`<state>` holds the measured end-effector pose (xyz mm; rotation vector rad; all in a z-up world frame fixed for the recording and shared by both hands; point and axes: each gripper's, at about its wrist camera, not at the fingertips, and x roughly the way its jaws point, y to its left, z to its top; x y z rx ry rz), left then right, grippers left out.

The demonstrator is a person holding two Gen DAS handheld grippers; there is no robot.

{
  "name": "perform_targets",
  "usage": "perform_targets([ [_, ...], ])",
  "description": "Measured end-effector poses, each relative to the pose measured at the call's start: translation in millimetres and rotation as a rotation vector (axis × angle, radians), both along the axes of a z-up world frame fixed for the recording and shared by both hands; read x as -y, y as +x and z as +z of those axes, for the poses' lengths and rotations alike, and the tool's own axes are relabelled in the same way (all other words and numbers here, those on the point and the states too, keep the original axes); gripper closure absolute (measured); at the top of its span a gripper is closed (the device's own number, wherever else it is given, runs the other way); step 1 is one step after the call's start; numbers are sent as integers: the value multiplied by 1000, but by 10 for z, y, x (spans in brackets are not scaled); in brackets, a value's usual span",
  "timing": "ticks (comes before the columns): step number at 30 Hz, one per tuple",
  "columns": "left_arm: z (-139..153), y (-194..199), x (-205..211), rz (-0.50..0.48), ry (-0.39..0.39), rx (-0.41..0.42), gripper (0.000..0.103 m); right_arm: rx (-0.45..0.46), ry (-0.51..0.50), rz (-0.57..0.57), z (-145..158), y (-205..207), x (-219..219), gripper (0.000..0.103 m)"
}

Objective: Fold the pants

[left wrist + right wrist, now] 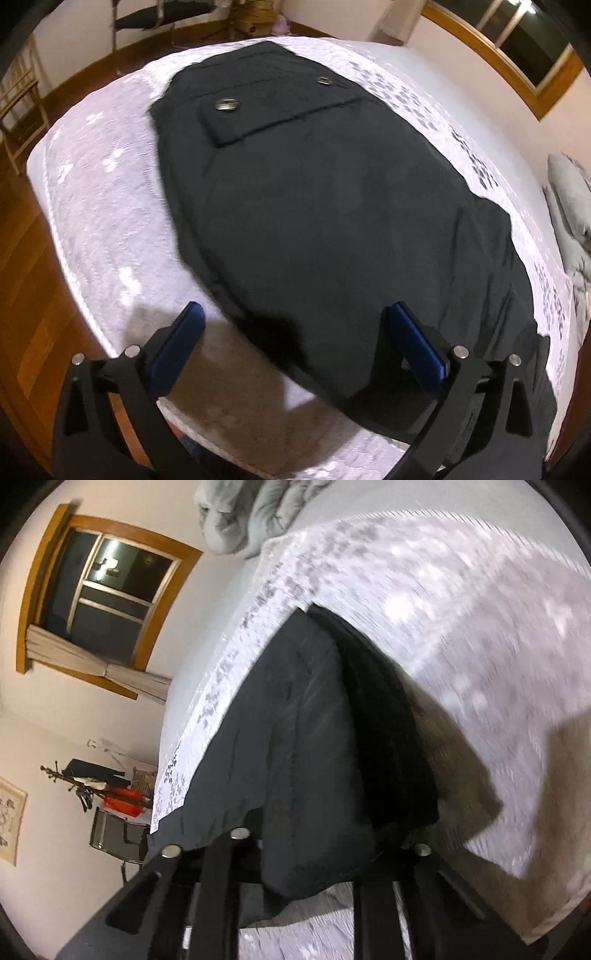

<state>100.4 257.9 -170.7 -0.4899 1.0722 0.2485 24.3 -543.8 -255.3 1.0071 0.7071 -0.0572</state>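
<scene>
Dark pants [314, 206] lie folded on a white patterned bedspread [103, 206], with two metal buttons on the back pockets at the far end. My left gripper [295, 328] is open and empty, its blue pads [181, 347] spread just above the near edge of the pants. In the right wrist view the pants [295, 738] drape over my right gripper [317, 849]; the cloth hides the fingertips and seems pinched between them, lifted off the bedspread [461, 609].
A grey pillow or duvet [569, 229] lies at the bed's right side, also in the right wrist view [251, 513]. Wooden floor [26, 280] surrounds the bed. A window [107, 587] and a coat rack [103, 794] stand by the wall.
</scene>
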Motion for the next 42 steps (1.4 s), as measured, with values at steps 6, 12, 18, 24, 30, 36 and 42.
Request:
perform_targets([
  [6, -34, 108, 433, -56, -39, -16, 3, 50, -87, -50, 374, -3, 294, 93],
  [12, -77, 178, 969, -173, -59, -10, 3, 0, -131, -151, 469, -10, 701, 93],
  [18, -129, 216, 1075, -200, -21, -3, 3, -104, -65, -216, 8, -152, 789, 93],
  [24, -64, 253, 925, -216, -44, 2, 3, -105, -105, -217, 118, -123, 763, 93],
  [30, 74, 120, 821, -201, -10, 34, 3, -94, -147, -225, 362, -98, 667, 93],
  [36, 53, 123, 777, -218, -1, 34, 3, -29, -209, -202, 754, 32, 436, 93],
  [42, 17, 56, 649, -196, -26, 29, 3, 51, -334, -128, 1270, 288, -10, 93],
])
